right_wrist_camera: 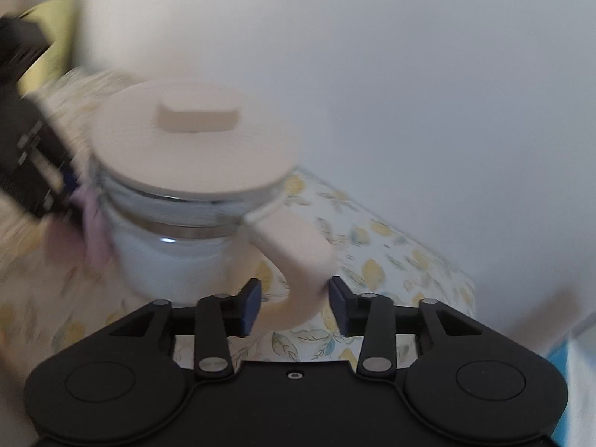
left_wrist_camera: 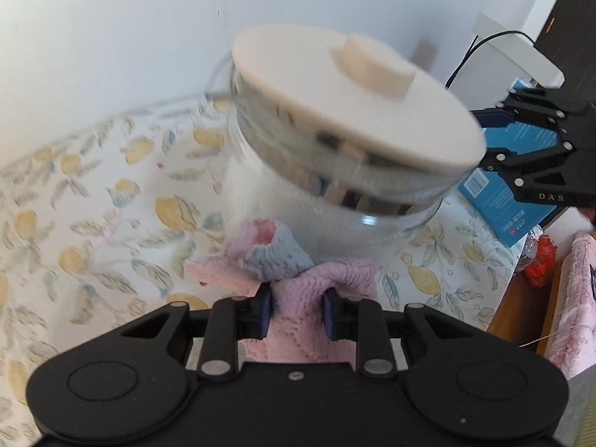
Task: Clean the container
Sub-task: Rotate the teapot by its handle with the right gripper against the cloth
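A glass jug [left_wrist_camera: 327, 219] with a cream lid [left_wrist_camera: 357, 100] is tilted above the lemon-print tablecloth [left_wrist_camera: 93, 201]. My left gripper [left_wrist_camera: 297, 311] is shut on a pink and blue cloth [left_wrist_camera: 283, 268] that presses against the jug's lower side. In the right wrist view the jug [right_wrist_camera: 167, 253] shows its cream lid [right_wrist_camera: 193, 138] and cream handle [right_wrist_camera: 298, 257]. My right gripper [right_wrist_camera: 294, 303] is shut on that handle. The cloth [right_wrist_camera: 93, 231] and left gripper [right_wrist_camera: 33, 156] are blurred at the left. The right gripper [left_wrist_camera: 532, 156] shows at the right of the left wrist view.
A white wall [left_wrist_camera: 111, 29] stands close behind the table. A blue box [left_wrist_camera: 503, 201] lies at the table's right end, with a white device and black cable [left_wrist_camera: 517, 52] behind it. A pink fabric-covered seat [left_wrist_camera: 573, 298] stands past the table's right edge.
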`<state>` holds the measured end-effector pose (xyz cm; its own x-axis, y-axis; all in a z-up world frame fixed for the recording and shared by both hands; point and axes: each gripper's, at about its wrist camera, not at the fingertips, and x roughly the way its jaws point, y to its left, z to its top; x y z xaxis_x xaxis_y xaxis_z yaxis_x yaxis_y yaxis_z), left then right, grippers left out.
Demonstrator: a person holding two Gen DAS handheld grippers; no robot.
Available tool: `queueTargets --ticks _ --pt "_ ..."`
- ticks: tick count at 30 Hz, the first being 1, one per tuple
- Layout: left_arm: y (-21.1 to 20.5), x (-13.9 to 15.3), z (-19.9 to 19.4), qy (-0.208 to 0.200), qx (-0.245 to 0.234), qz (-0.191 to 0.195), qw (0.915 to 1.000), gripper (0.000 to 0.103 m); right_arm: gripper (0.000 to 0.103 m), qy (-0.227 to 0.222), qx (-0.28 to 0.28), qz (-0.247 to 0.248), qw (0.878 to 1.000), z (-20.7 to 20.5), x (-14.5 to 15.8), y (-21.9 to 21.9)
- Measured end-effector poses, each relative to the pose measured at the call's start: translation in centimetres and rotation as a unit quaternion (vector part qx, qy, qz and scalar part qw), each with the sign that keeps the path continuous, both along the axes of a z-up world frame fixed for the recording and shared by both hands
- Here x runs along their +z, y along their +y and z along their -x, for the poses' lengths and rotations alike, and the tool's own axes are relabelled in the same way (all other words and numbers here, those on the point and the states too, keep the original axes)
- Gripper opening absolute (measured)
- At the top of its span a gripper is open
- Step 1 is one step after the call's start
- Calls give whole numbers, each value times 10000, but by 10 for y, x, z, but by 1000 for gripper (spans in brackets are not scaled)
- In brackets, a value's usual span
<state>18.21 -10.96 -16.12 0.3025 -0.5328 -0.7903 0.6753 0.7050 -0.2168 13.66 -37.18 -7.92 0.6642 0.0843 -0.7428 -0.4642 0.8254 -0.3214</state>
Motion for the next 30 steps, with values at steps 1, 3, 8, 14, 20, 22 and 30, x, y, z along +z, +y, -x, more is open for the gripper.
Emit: queueTargets --ticks 1,3,8,14,20,22,30 --pt "1 3 0 -39 -21 -5 10000 25 47 82 175 65 9998 -5 4 -1" --pt "4 9 0 -113 -66 -17 9999 25 47 237 505 130 9984 -17 10 -1" --pt "4 12 -1 -115 -160 -56 9998 25 50 866 1404 568 9847 -45 8 5" --pt "0 12 -6 -84 -266 -141 9995 25 40 1843 2418 1234 9446 -77 7 20" --pt "0 11 -10 -30 -332 -161 9993 25 38 1937 2972 1555 9219 -81 6 23" --pt "-1 12 -9 -55 -336 -196 9992 25 38 1925 3133 1633 9155 -81 6 24" --pt "-6 6 -5 2 -197 -296 9994 25 39 1809 3748 1919 8888 -82 7 24"
